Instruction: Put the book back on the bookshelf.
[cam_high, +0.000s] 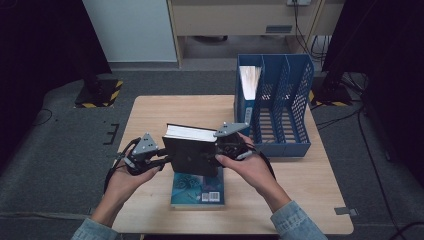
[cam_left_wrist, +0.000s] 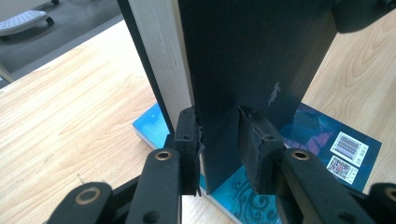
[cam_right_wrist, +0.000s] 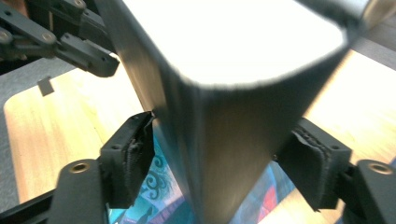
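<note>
A thick black book stands upright on edge over a blue book that lies flat near the table's front. My left gripper is shut on the black book's left end. In the left gripper view its pads press on the black book's dark cover beside the cream pages. My right gripper is at the book's right end. In the right gripper view the blurred black book sits between the spread jaws, whose pads stay close to its sides without clamping it.
A blue slotted file organiser stands at the table's back right, with a white-paged book in its leftmost slot. Bare wooden table lies to the left and behind the books. The blue book's barcode faces up.
</note>
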